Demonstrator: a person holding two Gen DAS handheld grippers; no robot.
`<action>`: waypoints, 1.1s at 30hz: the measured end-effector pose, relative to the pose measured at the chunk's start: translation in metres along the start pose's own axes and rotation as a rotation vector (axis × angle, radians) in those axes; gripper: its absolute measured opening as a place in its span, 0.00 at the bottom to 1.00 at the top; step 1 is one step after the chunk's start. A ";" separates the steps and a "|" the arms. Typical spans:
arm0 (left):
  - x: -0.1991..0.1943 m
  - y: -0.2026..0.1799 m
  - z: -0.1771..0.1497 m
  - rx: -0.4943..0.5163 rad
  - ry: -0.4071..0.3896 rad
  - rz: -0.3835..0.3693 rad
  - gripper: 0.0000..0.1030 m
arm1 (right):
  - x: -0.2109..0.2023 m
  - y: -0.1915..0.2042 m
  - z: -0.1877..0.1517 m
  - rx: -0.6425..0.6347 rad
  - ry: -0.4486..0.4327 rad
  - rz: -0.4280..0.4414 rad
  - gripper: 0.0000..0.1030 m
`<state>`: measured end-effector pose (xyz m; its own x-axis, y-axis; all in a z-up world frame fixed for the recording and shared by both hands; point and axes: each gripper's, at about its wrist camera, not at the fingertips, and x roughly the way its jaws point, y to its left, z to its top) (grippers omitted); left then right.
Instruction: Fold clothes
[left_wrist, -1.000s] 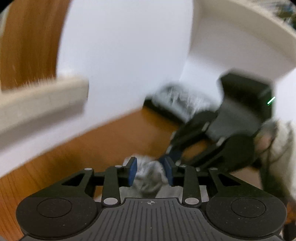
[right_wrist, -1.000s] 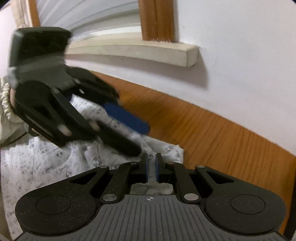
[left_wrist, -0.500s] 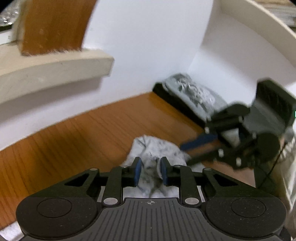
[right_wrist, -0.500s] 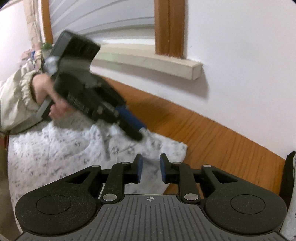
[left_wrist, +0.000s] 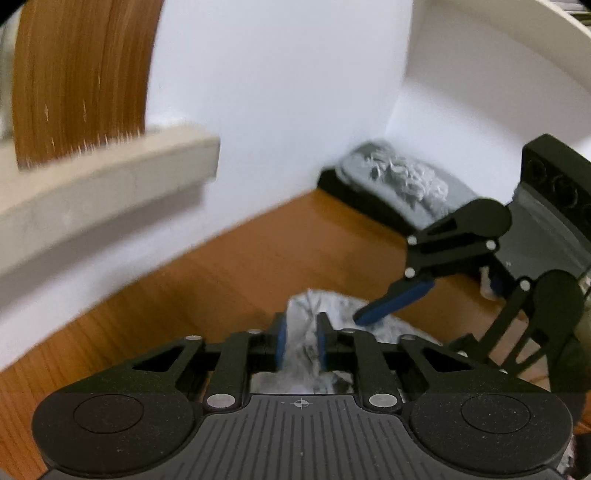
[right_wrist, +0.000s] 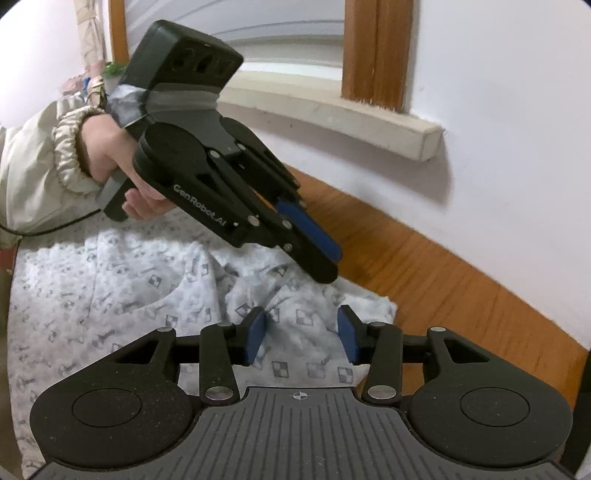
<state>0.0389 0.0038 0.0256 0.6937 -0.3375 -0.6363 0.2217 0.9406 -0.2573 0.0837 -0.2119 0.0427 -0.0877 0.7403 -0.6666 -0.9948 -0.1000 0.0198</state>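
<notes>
The patterned garment (right_wrist: 110, 280), white with small grey squares, lies spread over the wooden surface (right_wrist: 443, 266) close to the white wall, reaching back toward the person's sleeve (right_wrist: 33, 162), and it looks far from folded: most of it is flat and open, with only its far corner near the wall bunched into loose ridges. The left tongs (left_wrist: 301, 341) are closing, and in the left wrist view a raised pleat of that cloth stands between the blue pads, which appear to press its sides, so I judge this as a pinch just being taken on the corner. The right tongs (right_wrist: 301, 338) are opening; their pads stand apart over the fabric with cloth visible below and between them but no pad touching it, so they have nothing in their grip. In the right wrist view the left tongs' tips come down onto the crumpled edge just ahead of the right tongs, the two tools close together at the same corner. No neat crease or stacked layer shows anywhere, so the work seems at an early stage, perhaps the start of a first fold. Left to do, as I read it: carry the pinched corner across, smooth it, and repeat until the piece is compact. A grey bundle (left_wrist: 402, 177) sits in the corner by the wall, well apart
</notes>
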 end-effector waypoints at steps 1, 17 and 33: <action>-0.001 0.001 -0.001 -0.005 0.011 -0.018 0.16 | -0.001 0.000 -0.001 0.005 -0.005 0.010 0.20; -0.061 0.006 -0.018 -0.055 -0.135 -0.011 0.17 | 0.001 -0.022 -0.022 0.203 -0.139 -0.065 0.29; -0.043 -0.014 -0.038 0.051 -0.017 0.089 0.24 | -0.008 0.032 -0.032 0.176 -0.139 -0.266 0.13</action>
<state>-0.0205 0.0035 0.0292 0.7233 -0.2522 -0.6429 0.1928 0.9676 -0.1627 0.0539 -0.2424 0.0251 0.1813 0.8096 -0.5583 -0.9765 0.2155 -0.0047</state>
